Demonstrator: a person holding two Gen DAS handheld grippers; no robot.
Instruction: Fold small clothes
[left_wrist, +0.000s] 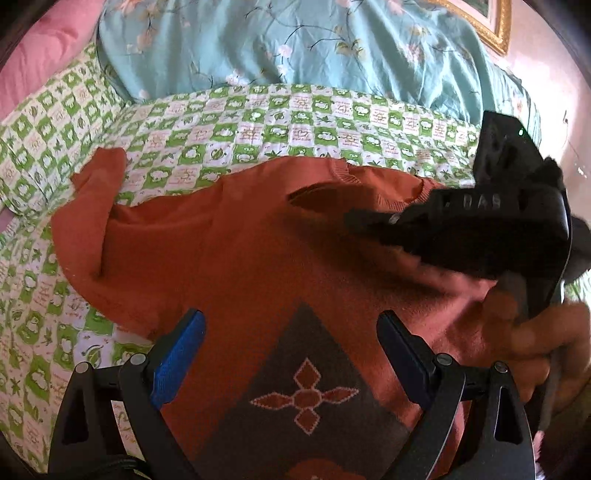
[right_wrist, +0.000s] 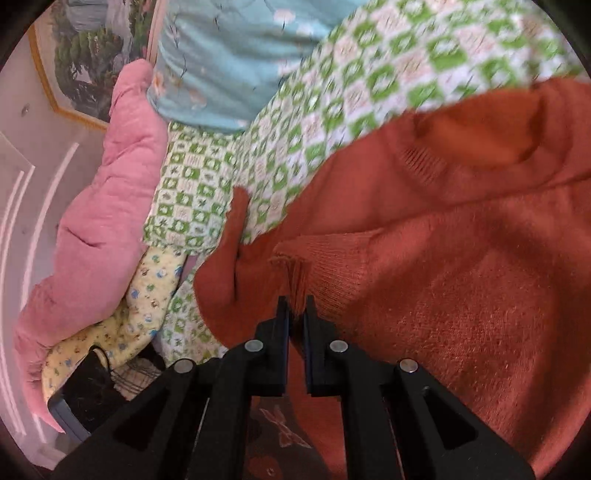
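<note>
An orange knit sweater (left_wrist: 229, 251) lies spread on the green-checked bed sheet (left_wrist: 229, 129). It has a dark diamond panel with a flower motif (left_wrist: 306, 398), and one sleeve (left_wrist: 99, 177) is thrown out to the left. My left gripper (left_wrist: 291, 321) hovers open over the diamond panel, blue pads (left_wrist: 181, 354) wide apart with nothing between them. A hand (left_wrist: 546, 343) holds my right gripper (left_wrist: 354, 219) over the sweater's right part, blurred. In the right wrist view that gripper (right_wrist: 295, 301) is shut on a ribbed edge (right_wrist: 291, 266) of the sweater (right_wrist: 461, 295), with orange cloth between the fingers.
A blue floral quilt (left_wrist: 295, 40) is piled behind the sheet and a pink quilt (right_wrist: 99, 221) lies at the side. A yellow printed cloth (right_wrist: 144, 310) and a dark object (right_wrist: 85, 391) sit off the bed's edge. A gold-framed picture (right_wrist: 85, 55) hangs on the wall.
</note>
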